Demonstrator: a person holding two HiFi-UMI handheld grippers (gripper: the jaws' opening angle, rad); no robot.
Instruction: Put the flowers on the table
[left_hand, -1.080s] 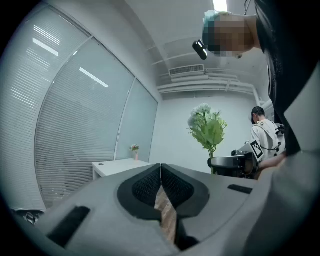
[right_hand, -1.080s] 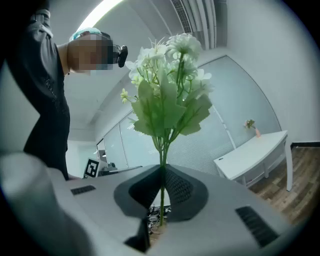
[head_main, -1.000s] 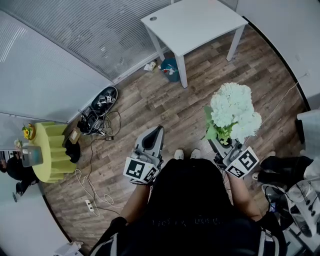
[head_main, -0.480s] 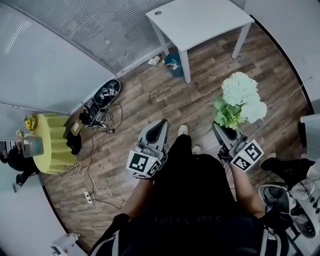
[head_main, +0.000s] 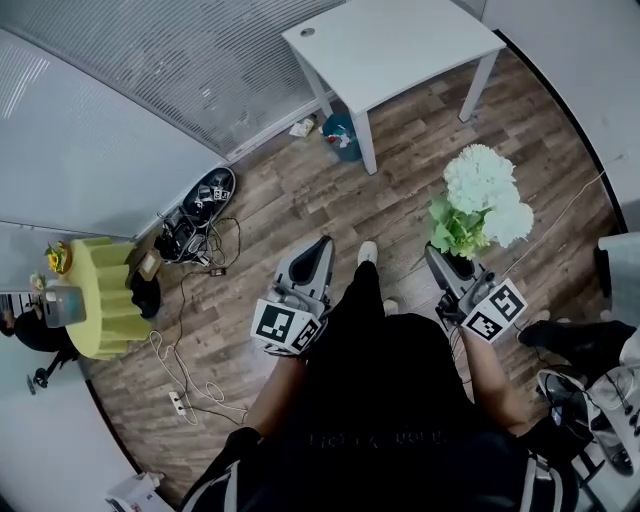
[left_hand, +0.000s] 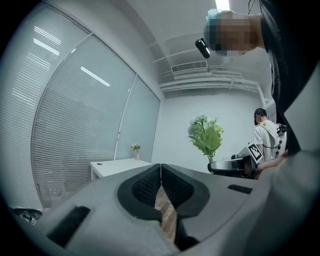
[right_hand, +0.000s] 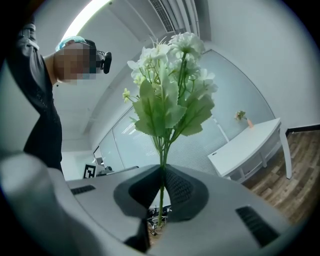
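1. Two grey handheld grippers are in our hands as we stand on the brown wood-plank floor (head_main: 300, 200).
2. Our left gripper (head_main: 323, 242) (left_hand: 160, 167) has its ribbed black jaws pressed together at the tips, with nothing caught between them.
3. Our right gripper (head_main: 437, 252) (right_hand: 163, 170) is clamped on the thin green stems of the bunch of white flowers with broad green leaves (head_main: 485, 190) (right_hand: 167, 90). We hold the bunch upright, with the blooms well above the jaws.
4. We carry the flowers in the air over the floor, well apart from the white rectangular table (head_main: 400, 40) (left_hand: 117, 165) (right_hand: 245, 147). That table stands ahead of us, beside the wall of slatted blinds (head_main: 200, 70).
5. On the table's far end we see a small pink vase with a few blossoms (left_hand: 135, 148) (right_hand: 242, 116).
6. Under the table's near edge sits a small blue bin (head_main: 340, 135).
7. To our left, a black bag with tangled cables (head_main: 205, 195) lies on the floor, and farther left stands a round stand draped in yellow-green cloth (head_main: 105, 300).
8. Beyond our right gripper, the left gripper view shows another person in a white shirt (left_hand: 265, 135).
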